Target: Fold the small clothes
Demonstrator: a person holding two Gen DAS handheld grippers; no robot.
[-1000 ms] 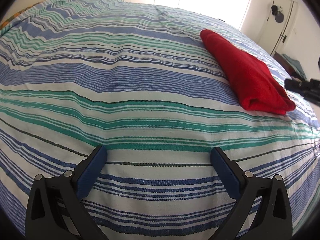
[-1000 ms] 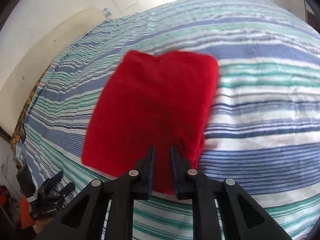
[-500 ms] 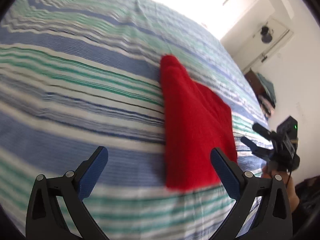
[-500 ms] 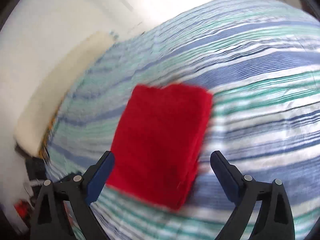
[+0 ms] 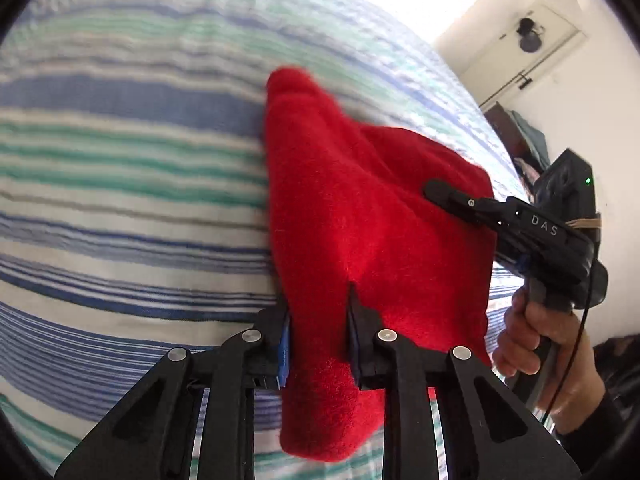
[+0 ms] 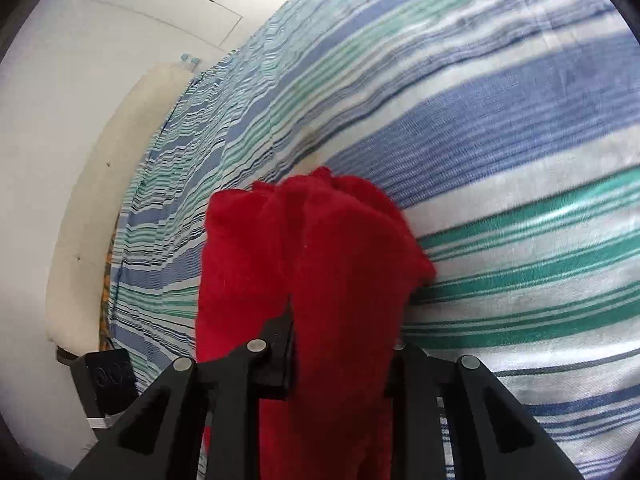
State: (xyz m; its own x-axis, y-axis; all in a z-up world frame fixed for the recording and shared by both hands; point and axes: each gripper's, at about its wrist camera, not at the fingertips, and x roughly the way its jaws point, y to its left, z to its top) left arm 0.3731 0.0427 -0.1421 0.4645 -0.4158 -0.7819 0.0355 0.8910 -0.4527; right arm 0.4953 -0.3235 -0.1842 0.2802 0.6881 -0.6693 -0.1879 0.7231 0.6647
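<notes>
A: Red cloth (image 5: 360,216), pinched in the left gripper (image 5: 318,340) — finish?
B: Fuzzy, matt fleece, thick pile. Same nap where the right gripper (image 6: 340,344) clamps it.
A: Gripper bodies?
B: Matt black plastic, shiny metal pins. Blue pads (image 5: 283,344), looks like rubber.
A: Beyond the tips?
B: Striped bedsheet (image 5: 120,200), woven cotton look, matt.

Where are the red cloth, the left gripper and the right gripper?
red cloth (image 5: 360,208): left wrist view, middle of the fabric.
left gripper (image 5: 318,320): left wrist view, between its fingertips.
right gripper (image 6: 340,328): right wrist view, between its fingertips.
</notes>
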